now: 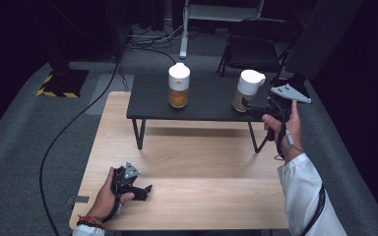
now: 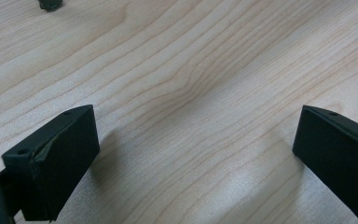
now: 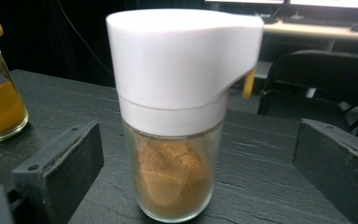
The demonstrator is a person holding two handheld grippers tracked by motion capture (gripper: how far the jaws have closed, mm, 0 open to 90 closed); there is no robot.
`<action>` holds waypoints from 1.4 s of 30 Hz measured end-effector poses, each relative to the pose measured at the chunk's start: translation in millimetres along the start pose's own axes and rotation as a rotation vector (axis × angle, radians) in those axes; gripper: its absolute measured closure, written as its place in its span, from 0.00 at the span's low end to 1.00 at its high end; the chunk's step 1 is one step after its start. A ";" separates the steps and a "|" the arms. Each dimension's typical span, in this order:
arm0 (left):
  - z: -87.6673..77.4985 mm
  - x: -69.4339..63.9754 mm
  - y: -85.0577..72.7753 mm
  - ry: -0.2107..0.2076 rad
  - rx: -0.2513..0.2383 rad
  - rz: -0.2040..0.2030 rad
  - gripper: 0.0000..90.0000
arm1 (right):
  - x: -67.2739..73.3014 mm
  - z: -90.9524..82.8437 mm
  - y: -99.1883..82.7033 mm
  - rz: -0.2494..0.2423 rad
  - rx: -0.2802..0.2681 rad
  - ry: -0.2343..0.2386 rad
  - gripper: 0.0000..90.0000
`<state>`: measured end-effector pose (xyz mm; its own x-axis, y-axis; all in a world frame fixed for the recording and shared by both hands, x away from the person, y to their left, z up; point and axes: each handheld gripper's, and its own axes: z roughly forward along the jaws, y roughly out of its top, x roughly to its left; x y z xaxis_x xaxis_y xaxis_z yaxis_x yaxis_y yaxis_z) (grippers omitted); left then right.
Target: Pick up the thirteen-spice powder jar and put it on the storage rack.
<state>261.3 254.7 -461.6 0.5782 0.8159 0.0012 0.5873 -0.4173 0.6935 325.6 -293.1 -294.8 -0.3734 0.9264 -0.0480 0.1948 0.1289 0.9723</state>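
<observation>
Two glass shakers with white dispenser caps, upright and well apart on a low black shelf [image 1: 197,105] raised on thin legs at the far side of a pale wooden table [image 1: 187,162]. Farther one, the yellow-powder shaker [image 1: 178,85], near the shelf's middle; nearer the right end, the brown-powder shaker [image 1: 248,90], about half full of clumped brown powder, spout side of its cap turned rightward in the right gripper view.

Right gripper [image 1: 254,109] held level at shelf height by a hand in a white sleeve, aimed straight at the brown-powder shaker [image 3: 177,116]. Jaws spread wide, one on each side of the glass body, with clear gaps on both sides, nothing clamped yet. Probably lined up low on the glass rather than on the cap so that a squeeze meets the straight, narrower wall and leaves the spout free. Level approach likely chosen to keep the tall, top-heavy shaker from tipping.

Left gripper [image 1: 139,191] low over the near part of the table, close to the front edge, well apart from the shelf. Jaws wide open and empty, bare wood grain between them in the left gripper view [image 2: 196,154]. Seemingly parked there to stay out of the way while the other hand works, yet near enough to help afterwards.
</observation>
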 end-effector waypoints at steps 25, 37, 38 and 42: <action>0.0 0.0 -0.1 -0.001 -0.001 -0.001 0.00 | 40.1 -40.9 -55.9 -0.216 -0.085 -0.009 0.02; 0.0 0.0 0.0 0.000 0.000 0.000 0.00 | 53.6 -45.3 -89.3 -0.326 -0.077 0.026 0.02; 0.0 0.1 -0.1 -0.001 0.000 0.000 0.00 | 53.7 -45.2 -90.5 -0.329 -0.075 0.028 0.02; 0.0 0.0 -0.1 0.000 0.000 0.000 0.00 | 54.2 -44.3 -99.9 -0.356 -0.055 0.040 0.02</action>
<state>261.3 254.7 -461.7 0.5782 0.8159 0.0006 0.5873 -0.4167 0.6938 245.7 -271.4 -384.4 -0.4448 0.8121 -0.3777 -0.0023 0.4206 0.9072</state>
